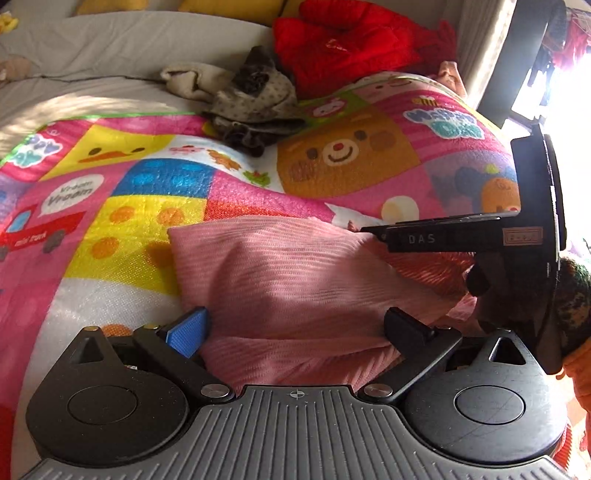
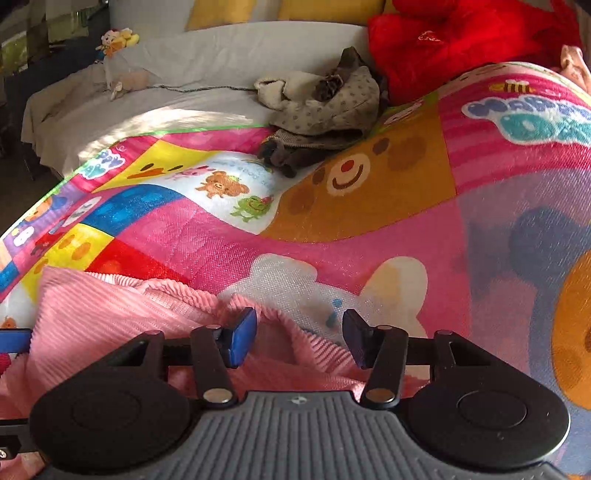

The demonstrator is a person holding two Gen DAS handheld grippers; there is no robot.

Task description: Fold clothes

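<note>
A pink ribbed garment [image 1: 295,273] lies folded on a colourful play mat [image 1: 155,206]. My left gripper [image 1: 297,328] is open wide at the garment's near edge, and the cloth bulges up between its blue pad and black finger. In the left wrist view, my right gripper [image 1: 375,232] reaches in side-on from the right, its tip at the garment's far right corner. In the right wrist view, my right gripper [image 2: 299,338] stands open over a rumpled edge of the pink garment [image 2: 110,314], with cloth lying between the pads. A gloved hand [image 1: 517,295] holds the right tool.
A heap of grey and beige clothes [image 1: 251,107] sits at the mat's far edge, with a red plush item [image 1: 343,40] behind it. Grey bedsheet [image 2: 184,74] and yellow pillows [image 2: 221,11] lie beyond. A small stuffed toy [image 2: 118,38] sits far left. A bright window [image 1: 565,92] is at right.
</note>
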